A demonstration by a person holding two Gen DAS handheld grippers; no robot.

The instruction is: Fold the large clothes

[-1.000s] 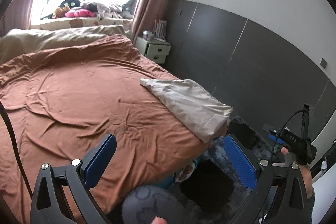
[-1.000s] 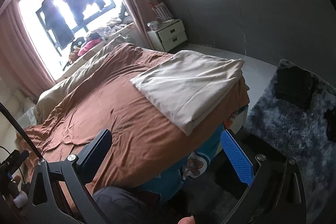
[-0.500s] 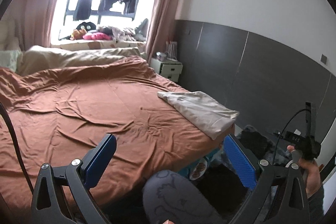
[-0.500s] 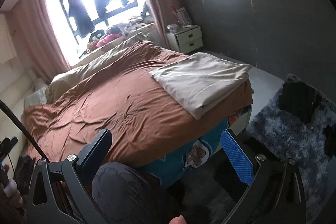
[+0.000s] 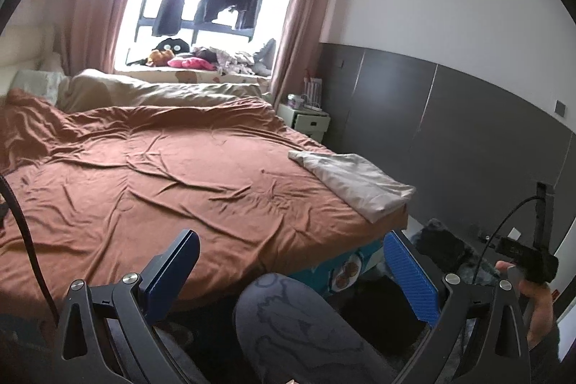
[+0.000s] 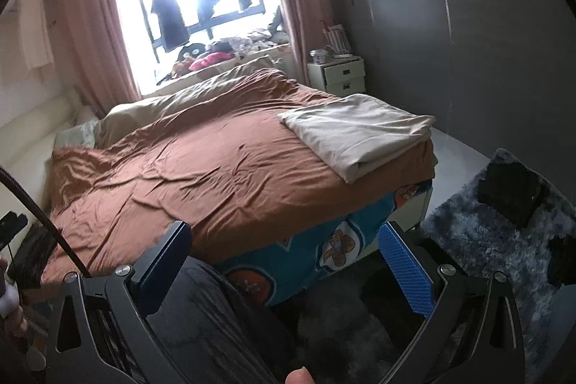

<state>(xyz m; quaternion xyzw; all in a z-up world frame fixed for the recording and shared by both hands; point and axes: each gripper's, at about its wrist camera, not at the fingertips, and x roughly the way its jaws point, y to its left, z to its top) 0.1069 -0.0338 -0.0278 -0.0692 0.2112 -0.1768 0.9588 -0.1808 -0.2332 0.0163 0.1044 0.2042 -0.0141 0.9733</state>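
Both grippers, left (image 5: 288, 276) and right (image 6: 288, 261), hang released and empty short of the bed (image 6: 201, 175); a folded beige cloth (image 6: 360, 135) lies at its far right corner. Best next: square up close before reaching in.

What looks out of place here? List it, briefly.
Little stands out. The folded beige cloth lies squarely at the corner of the brown bed cover, which is wrinkled. Dark garments lie on the grey rug. Both grippers, left and right, hang open, holding nothing.

One folded beige garment (image 6: 358, 132), one bed (image 6: 216, 175), one nightstand (image 6: 338, 74), two grippers.
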